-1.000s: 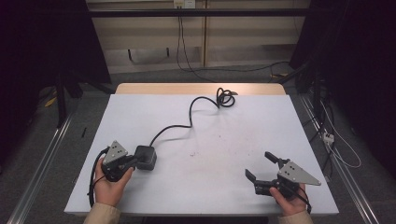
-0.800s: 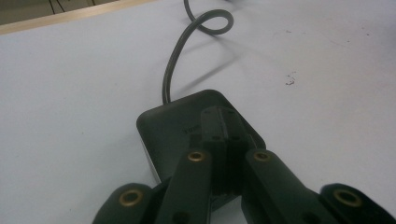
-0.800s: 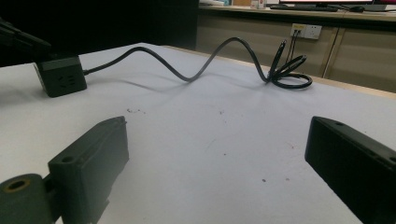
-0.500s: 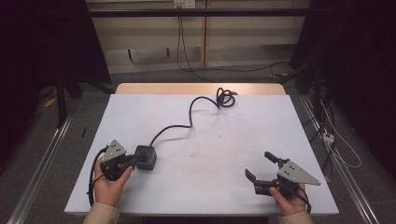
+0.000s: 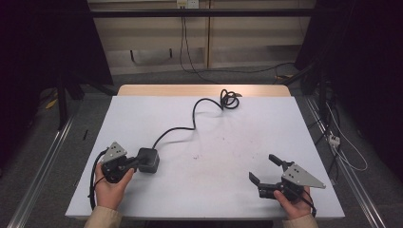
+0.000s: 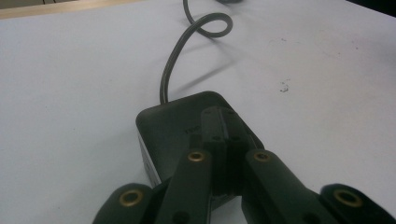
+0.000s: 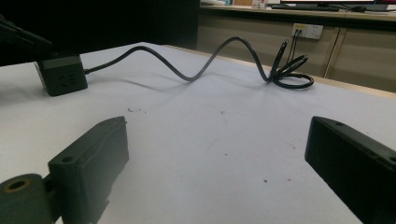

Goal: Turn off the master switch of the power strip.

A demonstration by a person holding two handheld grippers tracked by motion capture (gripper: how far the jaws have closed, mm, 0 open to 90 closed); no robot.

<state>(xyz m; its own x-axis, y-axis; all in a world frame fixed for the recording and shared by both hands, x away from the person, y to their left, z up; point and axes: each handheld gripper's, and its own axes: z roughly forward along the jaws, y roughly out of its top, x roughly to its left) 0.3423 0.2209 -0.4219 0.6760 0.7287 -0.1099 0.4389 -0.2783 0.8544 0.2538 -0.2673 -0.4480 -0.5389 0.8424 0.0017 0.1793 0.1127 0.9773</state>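
Power cube [image 5: 148, 159] with its black cord [image 5: 190, 128] is what's being worked here, so biggest stuff first. White tabletop [image 5: 214, 190] takes up most of the high view, bare apart from a few specks near the middle. Next down in size, the cord: it leaves the far side of the cube, snakes toward the back edge of the tabletop and ends in a loose coil [image 5: 229, 99] just right of centre. So the long axis of the whole thing runs from the near left corner diagonally out to the far middle.

The cube itself sits near the left front, and the left gripper [image 5: 134, 163] is right on it. From the left gripper view its jaws look pressed together over the top of the cube [image 6: 187, 126], but I honestly can't tell if they're pinching a part of it or just resting closed against it.

Right gripper [image 5: 266, 171] is low near the right front with jaws wide apart and nothing between them, well apart from the cube. In the right gripper view the cube [image 7: 63, 74] is off at far left and the coil [image 7: 289, 72] is ahead. My guess is the left hand handles the cube while the right one has a straight shot at the coil.
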